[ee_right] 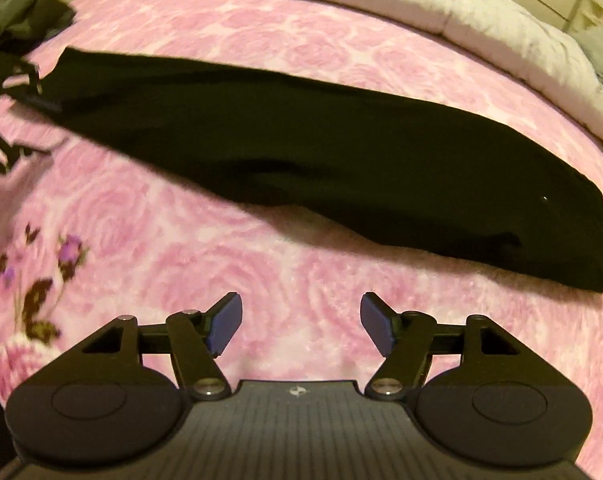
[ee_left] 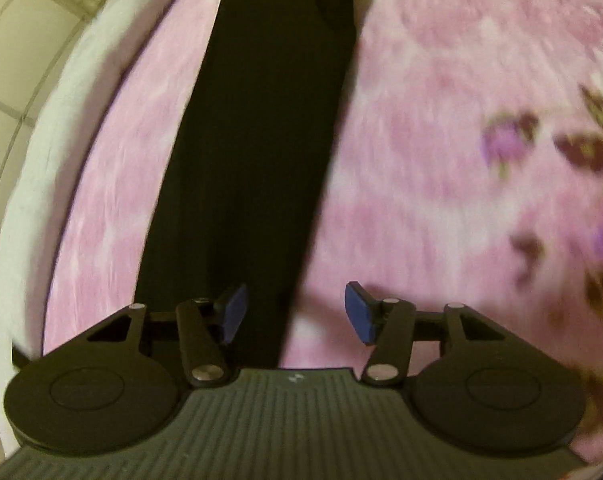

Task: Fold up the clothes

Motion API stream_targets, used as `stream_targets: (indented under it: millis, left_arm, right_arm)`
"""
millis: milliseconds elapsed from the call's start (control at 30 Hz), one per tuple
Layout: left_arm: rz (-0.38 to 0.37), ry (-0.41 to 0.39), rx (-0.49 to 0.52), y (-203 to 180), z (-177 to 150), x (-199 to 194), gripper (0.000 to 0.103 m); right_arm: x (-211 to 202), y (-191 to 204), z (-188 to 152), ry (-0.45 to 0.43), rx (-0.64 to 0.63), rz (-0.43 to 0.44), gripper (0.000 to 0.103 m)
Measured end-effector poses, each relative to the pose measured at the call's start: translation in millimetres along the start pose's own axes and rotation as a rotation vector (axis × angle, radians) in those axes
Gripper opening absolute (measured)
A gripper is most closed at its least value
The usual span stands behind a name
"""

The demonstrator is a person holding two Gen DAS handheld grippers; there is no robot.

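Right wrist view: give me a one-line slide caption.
Open right gripper hovers over pink rose-patterned blanket, short of the long black folded garment lying across it.

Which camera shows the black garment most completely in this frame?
The right wrist view: the black garment lies across the pink floral bedspread with both ends visible. The left wrist view shows only a long strip of it, running from between the open left tongs past the frame's top.

Left wrist view looks lengthwise along the black garment (ee_left: 253, 152) from close above; right wrist view faces it broadside. Both share the pink bedspread (ee_right: 301, 276).
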State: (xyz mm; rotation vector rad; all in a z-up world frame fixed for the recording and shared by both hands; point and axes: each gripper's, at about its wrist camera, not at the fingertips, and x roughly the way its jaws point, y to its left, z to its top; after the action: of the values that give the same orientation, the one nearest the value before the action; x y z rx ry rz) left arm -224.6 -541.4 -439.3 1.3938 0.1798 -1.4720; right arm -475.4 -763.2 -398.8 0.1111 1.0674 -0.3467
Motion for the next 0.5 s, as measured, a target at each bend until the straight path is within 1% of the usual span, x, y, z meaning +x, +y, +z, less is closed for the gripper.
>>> stream_targets:
  millis: [33, 200, 233, 267, 300, 333, 367, 400, 467, 500]
  left_arm:
    - [-0.01, -0.041, 0.002, -0.1, 10.5, 3.4, 0.051]
    - [-0.064, -0.173, 0.116, -4.5, 53.5, 31.1, 0.051]
    - [-0.075, -0.199, 0.139, -5.4, 62.0, 36.7, 0.05]
    - [-0.086, -0.225, 0.162, -6.3, 70.6, 42.3, 0.05]
    - [-0.096, -0.252, 0.185, -7.1, 79.1, 47.9, 0.045]
    - [-0.118, -0.255, 0.18, -1.9, 85.2, 52.5, 0.025]
    - [-0.14, -0.257, 0.172, 3.8, 91.2, 57.1, 0.014]
    - [-0.154, -0.263, 0.142, 12.4, 95.3, 61.2, 0.003]
    - [-0.221, -0.266, -0.033, 46.1, 99.2, 65.5, 0.002]
    - [-0.263, -0.267, -0.136, 64.5, 99.6, 69.6, 0.002]
  right_arm:
    - [2.2, 4.0, 0.5, -0.002, 0.02, -0.012, 0.069]
    - [13.7, 27.6, 2.1, 0.0, 0.117, -0.075, 0.07]
    - [14.7, 32.4, 2.1, -0.006, 0.14, -0.086, 0.071]
    - [15.3, 36.6, 1.9, -0.012, 0.161, -0.096, 0.075]
    - [15.8, 39.7, 1.2, -0.018, 0.182, -0.106, 0.076]
    - [16.6, 42.6, 0.3, -0.021, 0.202, -0.117, 0.076]
    - [17.3, 44.4, -0.9, -0.022, 0.222, -0.126, 0.076]
    - [17.7, 44.9, -2.0, -0.023, 0.24, -0.131, 0.076]
    - [18.2, 44.3, -3.6, -0.034, 0.265, -0.143, 0.076]
    - [18.4, 43.6, -4.3, -0.041, 0.272, -0.147, 0.076]
